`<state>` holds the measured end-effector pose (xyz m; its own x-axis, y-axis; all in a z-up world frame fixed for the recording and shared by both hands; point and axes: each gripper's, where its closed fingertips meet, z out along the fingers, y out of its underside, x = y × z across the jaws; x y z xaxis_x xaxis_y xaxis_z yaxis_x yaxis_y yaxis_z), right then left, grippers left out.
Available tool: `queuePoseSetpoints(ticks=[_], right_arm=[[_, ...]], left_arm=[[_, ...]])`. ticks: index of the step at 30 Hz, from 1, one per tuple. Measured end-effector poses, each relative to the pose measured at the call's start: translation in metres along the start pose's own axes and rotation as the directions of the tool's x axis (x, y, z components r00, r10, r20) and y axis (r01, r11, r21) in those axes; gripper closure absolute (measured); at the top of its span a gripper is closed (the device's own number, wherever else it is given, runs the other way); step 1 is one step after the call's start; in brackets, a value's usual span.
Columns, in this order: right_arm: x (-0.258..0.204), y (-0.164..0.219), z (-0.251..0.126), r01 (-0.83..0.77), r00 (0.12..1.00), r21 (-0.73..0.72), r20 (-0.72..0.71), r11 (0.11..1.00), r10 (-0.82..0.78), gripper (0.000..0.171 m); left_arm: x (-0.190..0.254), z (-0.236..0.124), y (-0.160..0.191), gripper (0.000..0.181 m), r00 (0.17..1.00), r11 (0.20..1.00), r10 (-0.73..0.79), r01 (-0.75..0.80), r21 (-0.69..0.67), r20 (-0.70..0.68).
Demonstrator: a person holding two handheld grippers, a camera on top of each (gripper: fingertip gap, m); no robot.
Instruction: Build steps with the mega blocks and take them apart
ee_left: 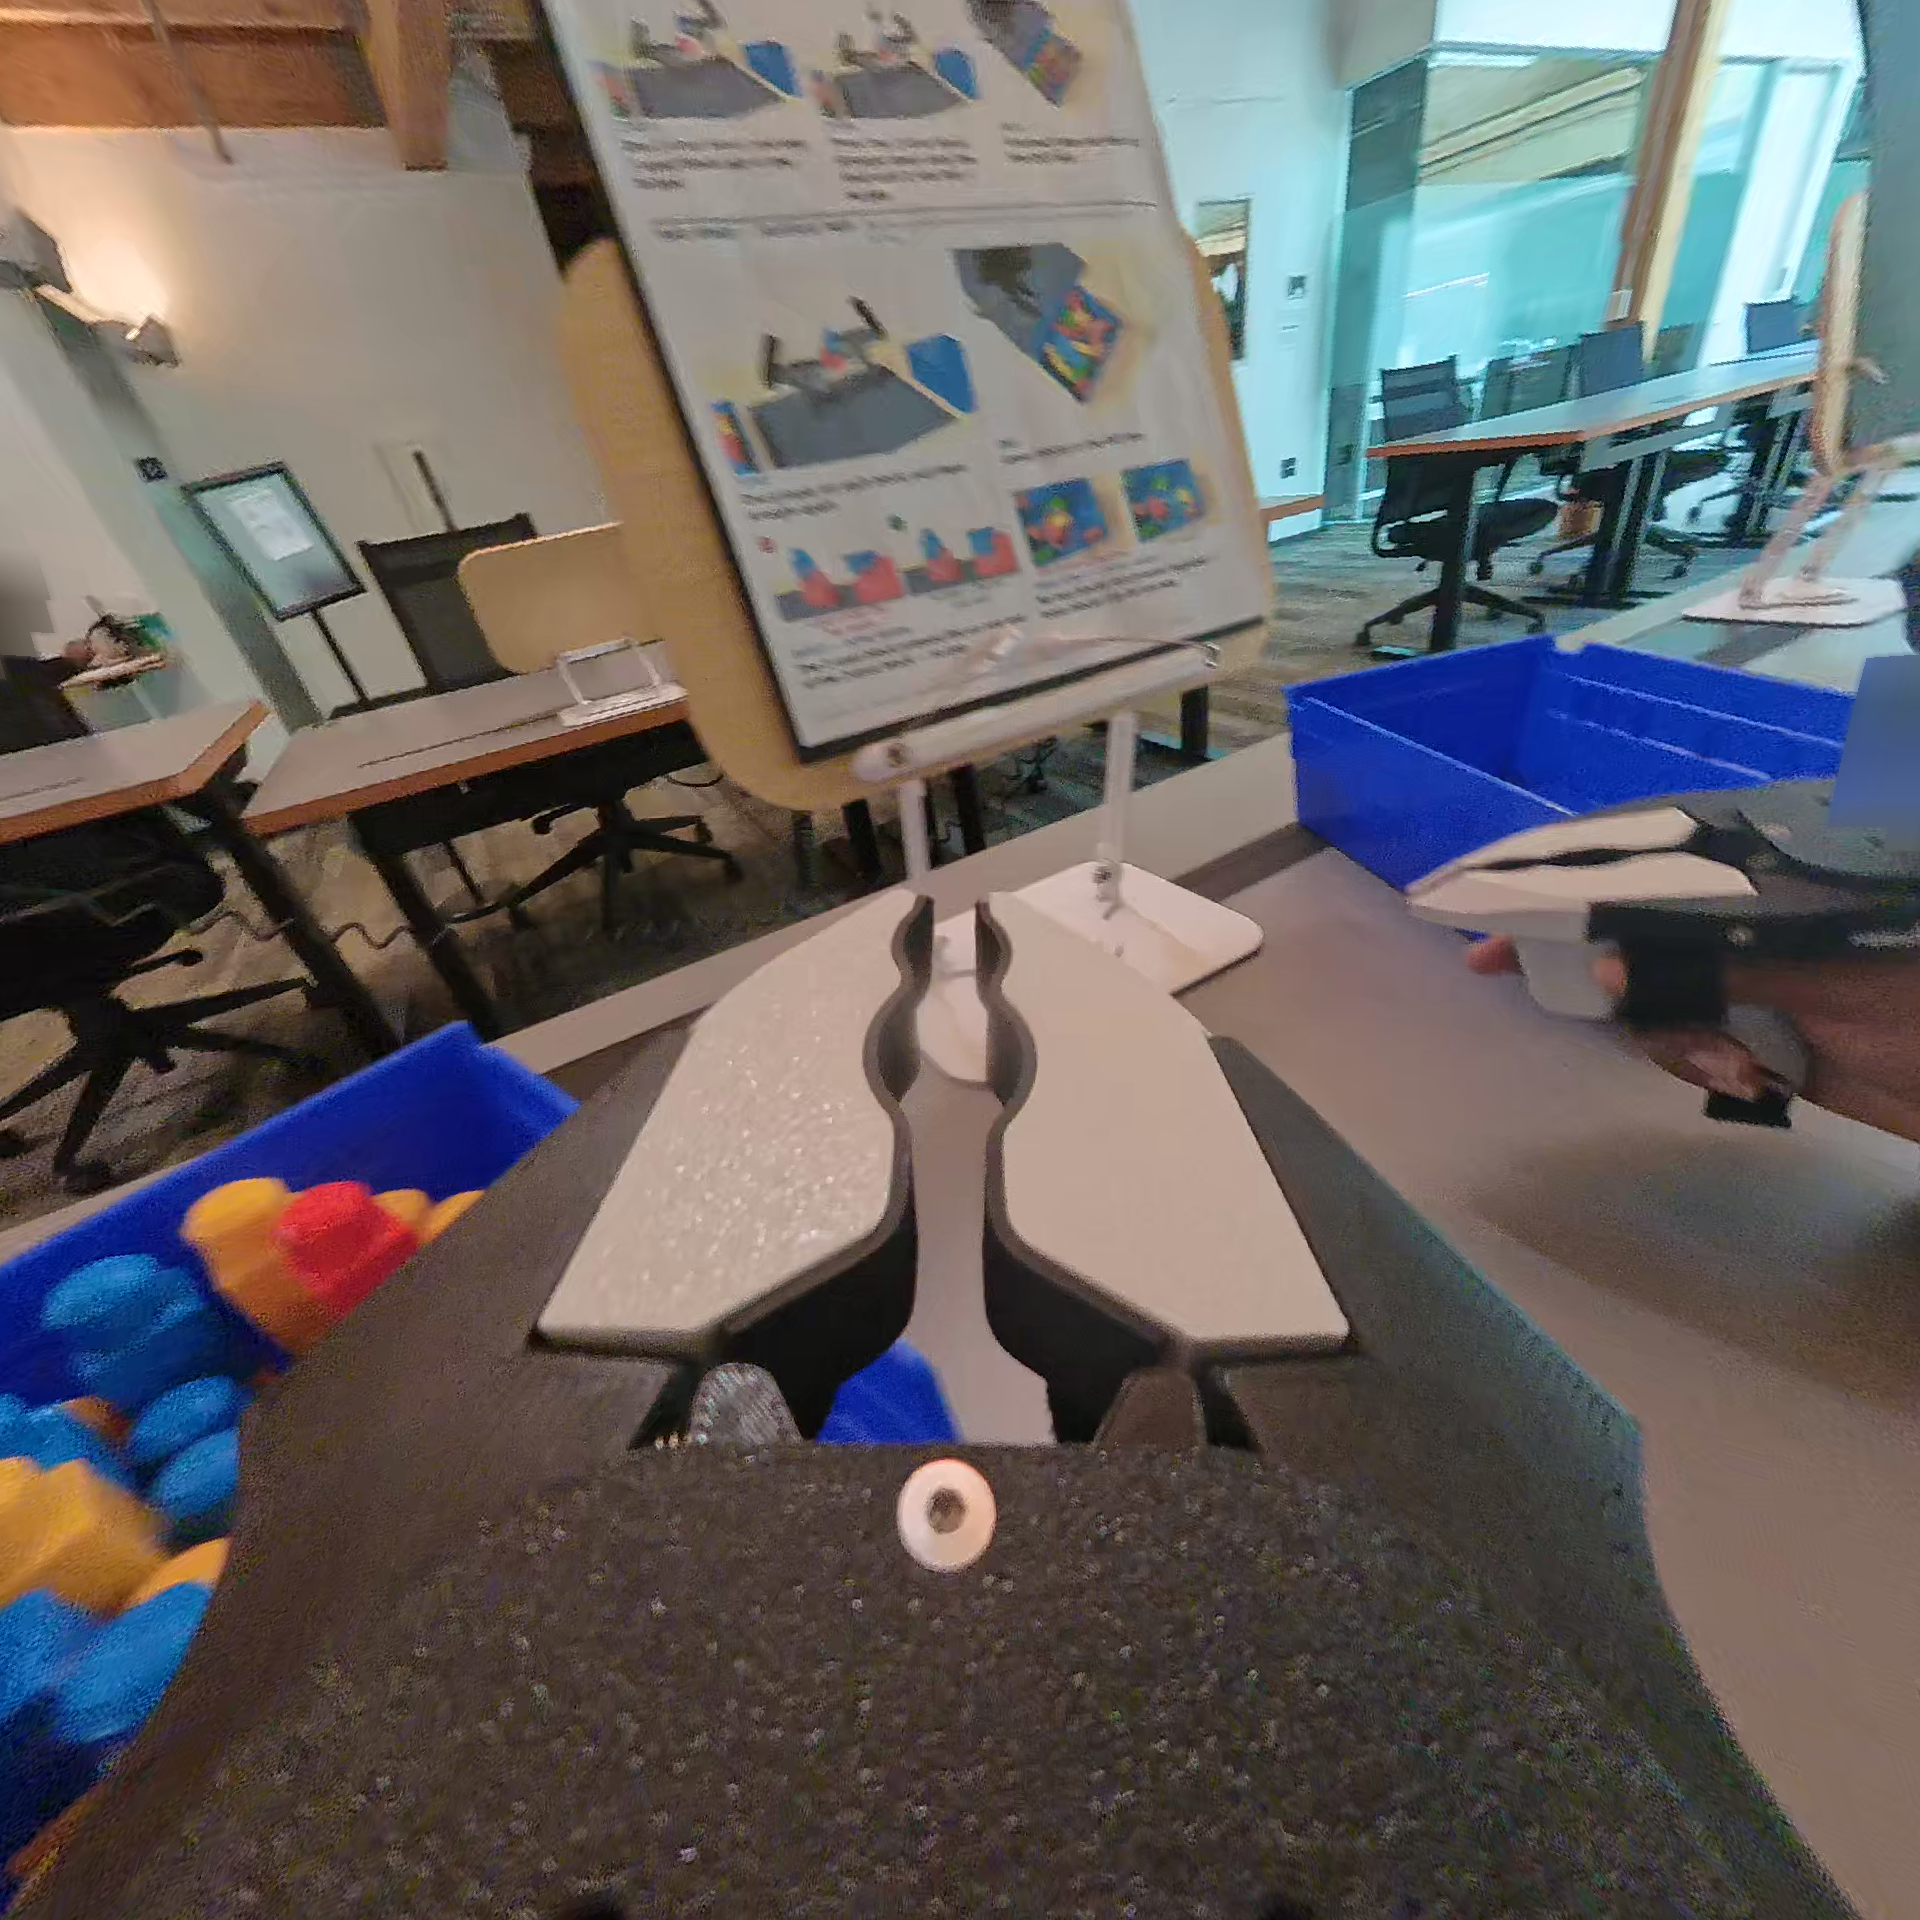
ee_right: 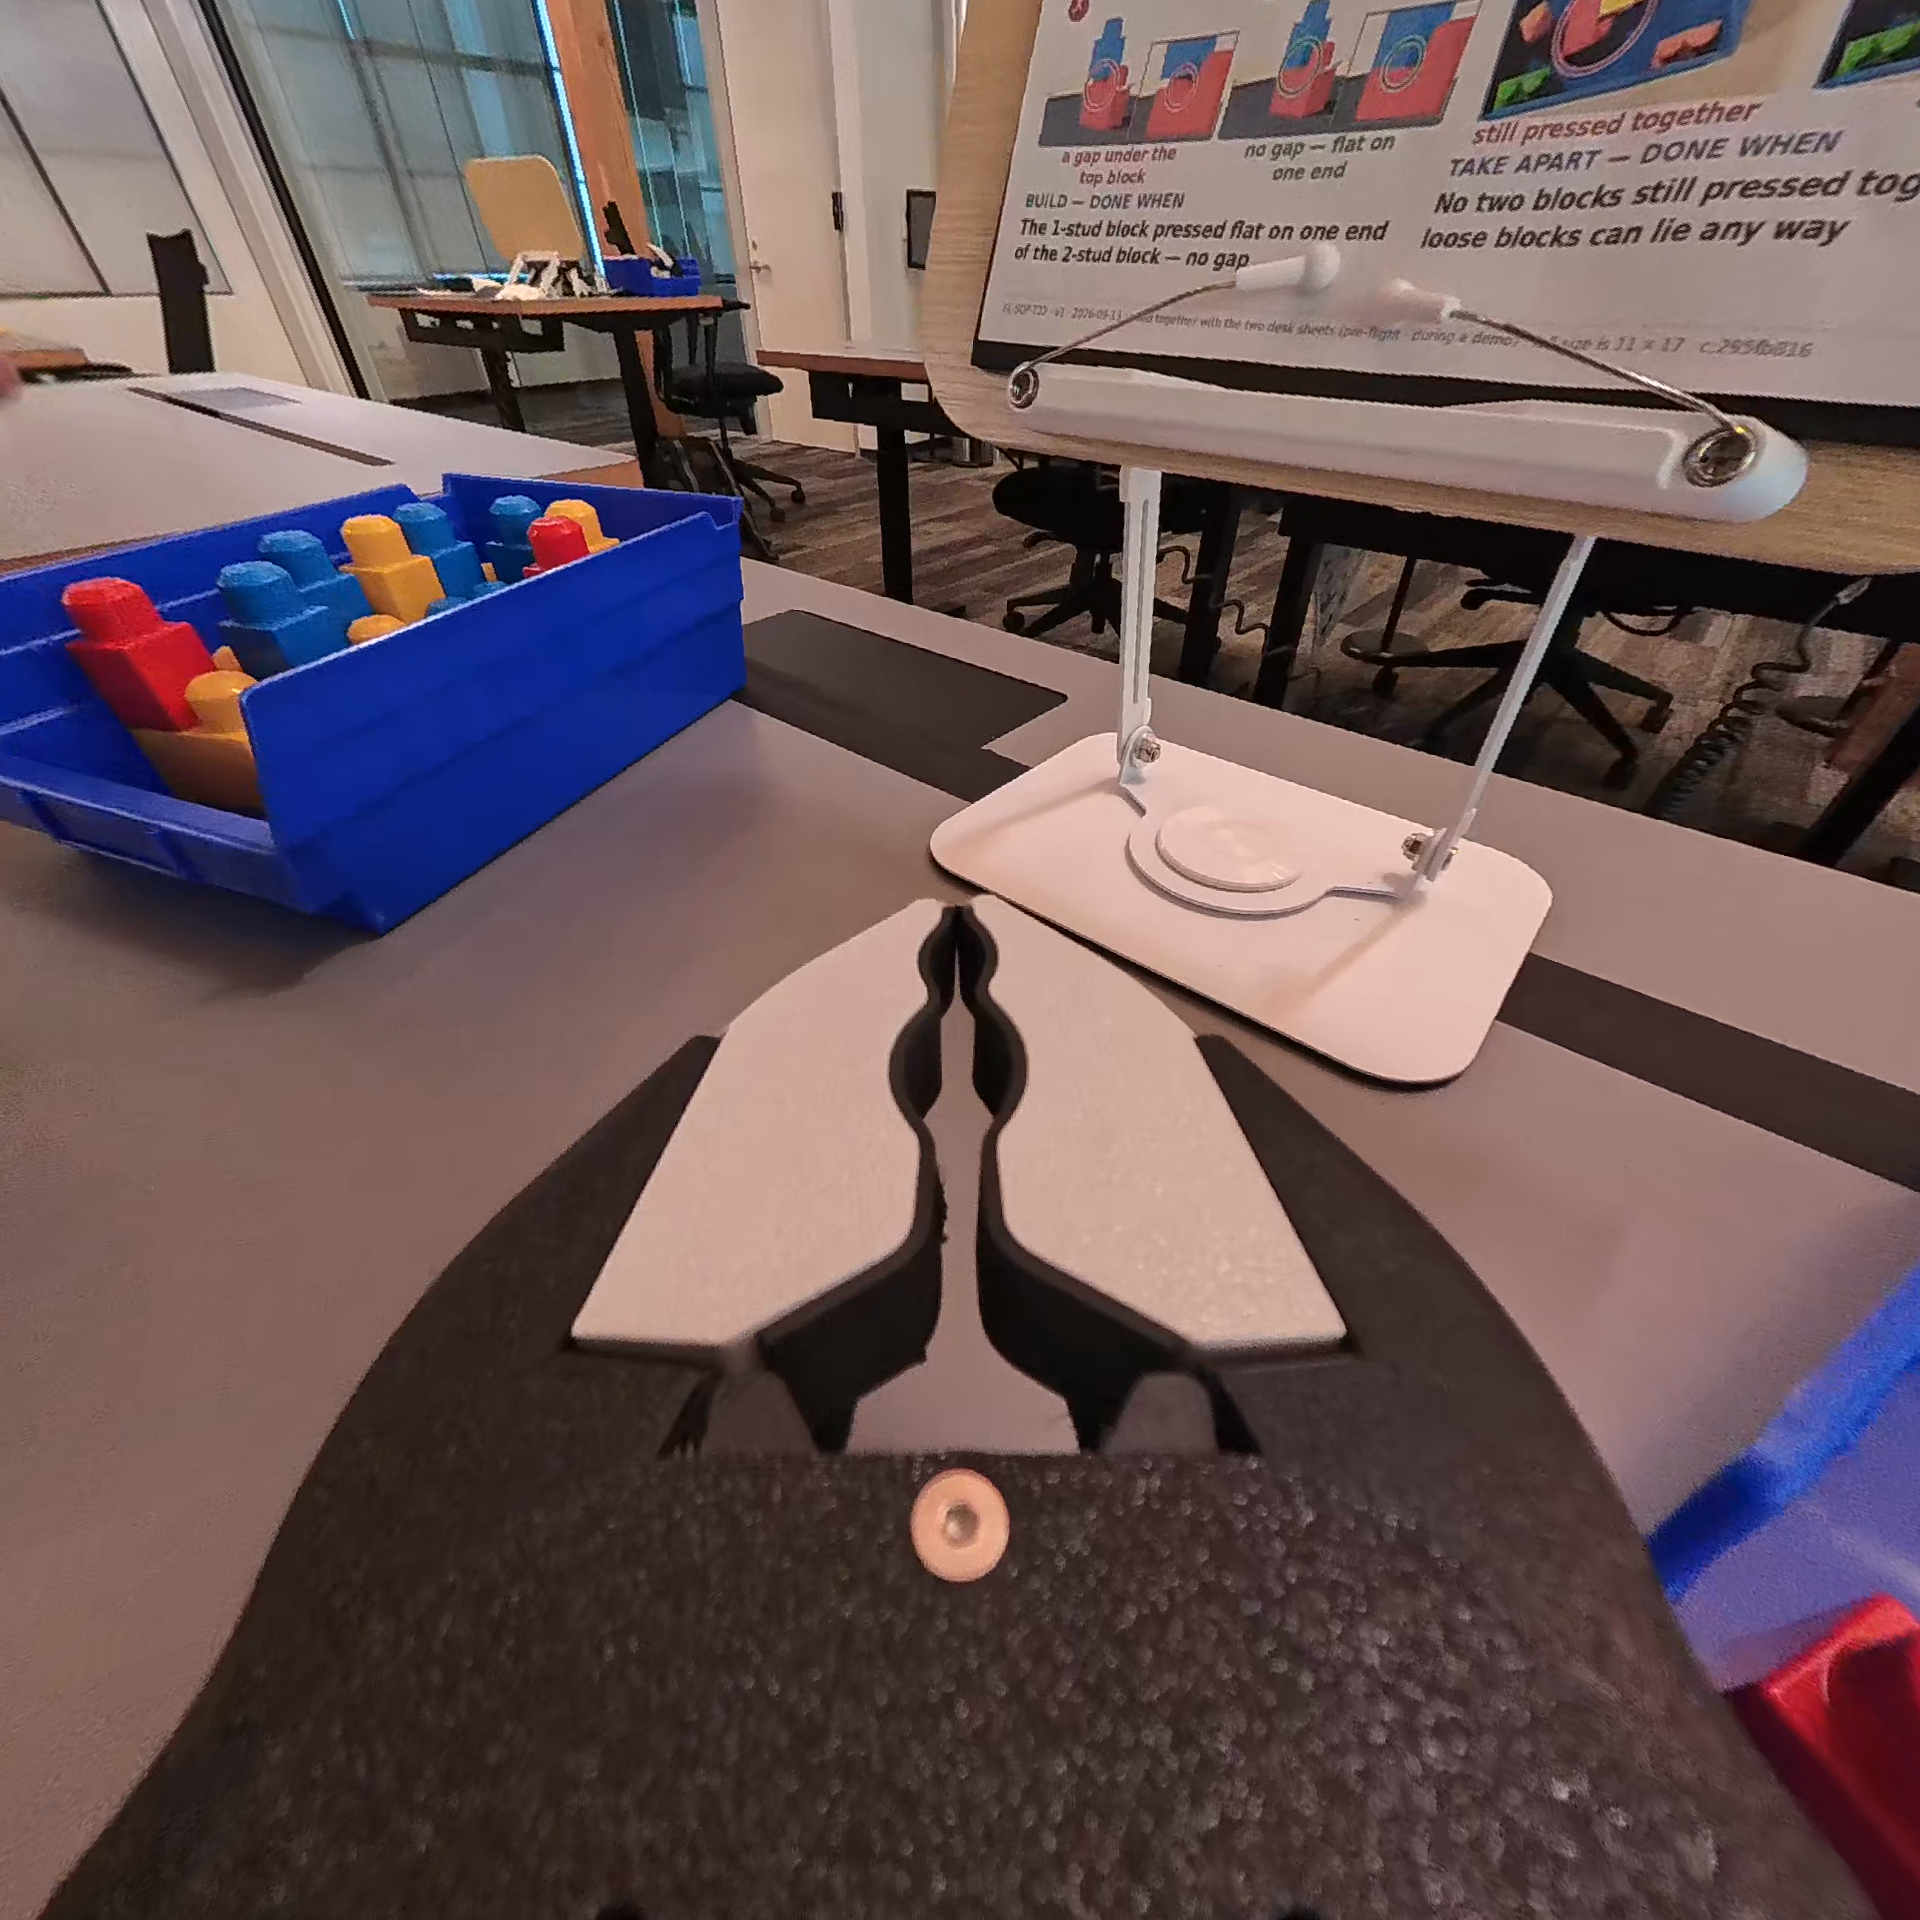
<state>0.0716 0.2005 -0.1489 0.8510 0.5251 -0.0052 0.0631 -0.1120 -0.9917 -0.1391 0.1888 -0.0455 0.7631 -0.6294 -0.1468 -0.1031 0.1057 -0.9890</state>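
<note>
My left tongs (ee_left: 948, 914) stand slightly parted, empty, wavy black inner edges under matte white plates. My right tongs (ee_right: 958, 920) are nearly closed at the tips, also empty. Chunky studded plastic blocks (ee_right: 312, 613) (red, yellow, blue) sit in a glossy blue bin (ee_right: 499, 717) on the smooth grey desk (ee_right: 468, 1039), beside a white metal sheet stand (ee_right: 1247, 935).

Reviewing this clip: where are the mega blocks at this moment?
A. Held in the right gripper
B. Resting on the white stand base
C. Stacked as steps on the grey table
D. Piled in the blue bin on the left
D: the red, yellow and blue mega blocks sit piled inside the blue bin, and neither the left gripper nor the right gripper holds one.
</note>
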Motion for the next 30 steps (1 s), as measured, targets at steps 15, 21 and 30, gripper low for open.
queuePoseSetpoints(ticks=[15, 21, 30], right_arm=[[0.005, 0.002, -0.001, -0.060, 0.998, -0.010, 0.015, 0.998, 0.060, 0.171], [0.003, 0.004, 0.000, -0.058, 0.998, -0.020, 0.025, 0.998, 0.058, 0.171], [-0.005, 0.012, 0.002, -0.048, 0.997, -0.057, 0.059, 0.997, 0.052, 0.171]], left_arm=[[-0.153, -0.040, 0.076, 0.142, 0.990, 0.638, 0.119, -0.137, -0.757, -0.080], [-0.161, -0.098, 0.125, 0.137, 0.966, 0.322, 0.096, -0.258, -0.911, -0.240], [-0.168, -0.125, 0.171, 0.142, 0.866, -0.020, 0.205, -0.463, -0.886, -0.457]])
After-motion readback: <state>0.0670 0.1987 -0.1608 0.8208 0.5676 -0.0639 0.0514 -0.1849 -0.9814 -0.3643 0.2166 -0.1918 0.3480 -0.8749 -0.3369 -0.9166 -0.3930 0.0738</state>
